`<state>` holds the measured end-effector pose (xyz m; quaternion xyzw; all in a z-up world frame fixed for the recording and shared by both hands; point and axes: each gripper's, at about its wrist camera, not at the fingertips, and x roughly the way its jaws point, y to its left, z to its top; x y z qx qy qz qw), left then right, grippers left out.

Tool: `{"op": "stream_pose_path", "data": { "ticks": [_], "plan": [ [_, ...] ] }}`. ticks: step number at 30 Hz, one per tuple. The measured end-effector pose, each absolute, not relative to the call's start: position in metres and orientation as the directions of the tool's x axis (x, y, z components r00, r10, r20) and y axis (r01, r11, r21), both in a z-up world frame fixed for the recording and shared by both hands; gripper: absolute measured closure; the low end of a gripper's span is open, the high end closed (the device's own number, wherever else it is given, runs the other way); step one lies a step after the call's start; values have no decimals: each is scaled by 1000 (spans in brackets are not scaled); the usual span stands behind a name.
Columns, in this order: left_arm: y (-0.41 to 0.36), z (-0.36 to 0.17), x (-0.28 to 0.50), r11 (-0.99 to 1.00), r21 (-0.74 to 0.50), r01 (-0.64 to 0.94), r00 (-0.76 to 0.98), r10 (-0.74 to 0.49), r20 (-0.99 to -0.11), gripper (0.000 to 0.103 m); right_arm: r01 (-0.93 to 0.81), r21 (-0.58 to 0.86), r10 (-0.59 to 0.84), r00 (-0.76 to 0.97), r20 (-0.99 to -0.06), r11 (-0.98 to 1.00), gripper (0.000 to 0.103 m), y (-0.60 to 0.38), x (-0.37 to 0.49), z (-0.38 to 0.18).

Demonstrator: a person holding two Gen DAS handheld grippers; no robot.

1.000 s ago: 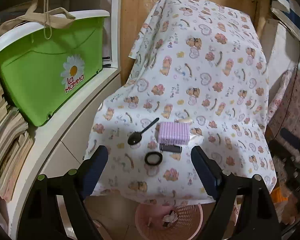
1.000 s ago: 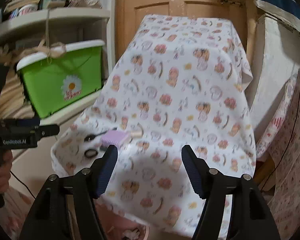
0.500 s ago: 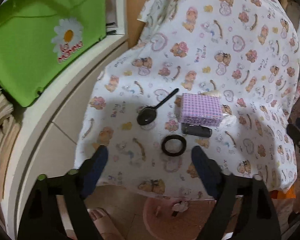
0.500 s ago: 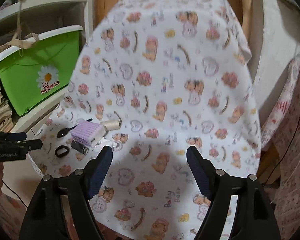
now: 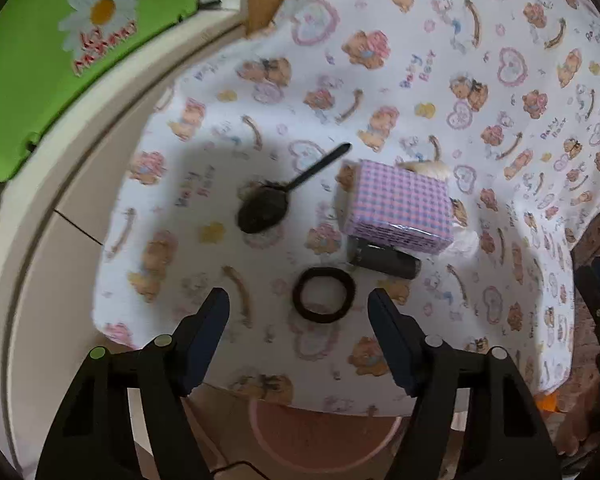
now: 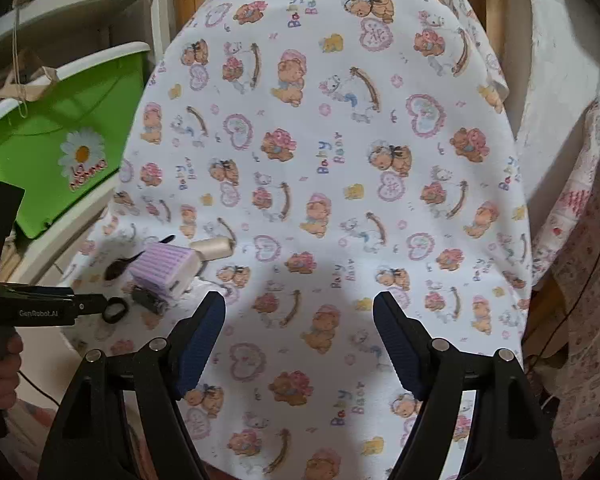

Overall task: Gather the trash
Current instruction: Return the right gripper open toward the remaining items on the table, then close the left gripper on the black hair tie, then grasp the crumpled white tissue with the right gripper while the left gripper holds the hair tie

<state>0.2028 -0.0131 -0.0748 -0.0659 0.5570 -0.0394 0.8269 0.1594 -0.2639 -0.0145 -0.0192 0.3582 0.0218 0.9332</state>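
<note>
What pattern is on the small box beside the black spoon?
The box has a purple-and-pink check pattern, seen best in the left wrist view.

A home is suggested by a teddy-bear printed cloth, cluttered shelves and a green tub.

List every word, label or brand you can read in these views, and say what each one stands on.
"Baby Bear": printed again and again on the bear-patterned cloth.
"GenRobot.AI": on the side of the left gripper, seen from the right wrist.
"La Mamma", in red under a daisy: on the green bin; blurred, only roughly legible.
No other readable text.
</note>
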Motion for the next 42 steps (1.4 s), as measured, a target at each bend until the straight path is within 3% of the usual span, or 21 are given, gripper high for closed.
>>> {"op": "stream_pose_path", "data": {
  "ticks": [8, 9, 11, 16, 20, 23, 29, 35, 38, 42],
  "plan": [
    [-31, -85, 207, 990, -133, 42, 339, -139, -931, 35, -9, -74, -42, 753, -656, 997, 25, -266, 160, -16],
    [-32, -87, 208, 991, -129, 44, 336, -136, -932, 38, -11, -87, -49, 753, -656, 996, 25, -264, 161, -16],
    [-34, -90, 210, 993, -112, 42, 330, -120, -936, 56, -16, -89, -47, 754, -656, 996, 25, -262, 160, -16],
    [-41, -92, 214, 997, -52, 61, 344, -70, -936, 71, -34, -89, -33, 755, -655, 995, 25, -257, 159, -15],
    [-44, -87, 212, 997, -28, 69, 355, -51, -933, 98, -36, -111, -45, 760, -648, 993, 25, -254, 159, -17],
    [-44, -72, 212, 996, -32, 82, 396, -63, -916, 99, -25, -103, -49, 753, -656, 994, 25, -255, 162, -19],
    [-30, -46, 210, 991, -110, 74, 464, -132, -876, 99, -18, 71, 64, 688, -723, 997, 25, -262, 170, -26],
    [-28, -17, 197, 992, -99, 71, 586, -122, -801, 99, -49, 203, 186, 648, -738, 978, 25, -256, 185, -29],
    [-26, -11, 198, 987, -135, 86, 582, -160, -798, 99, -133, 331, 350, 526, -775, 934, 46, -247, 204, -39],
    [-24, -13, 196, 994, -93, 64, 599, -113, -793, 99, -68, 445, 418, 492, -764, 893, 53, -248, 221, -52]
  ]
}}
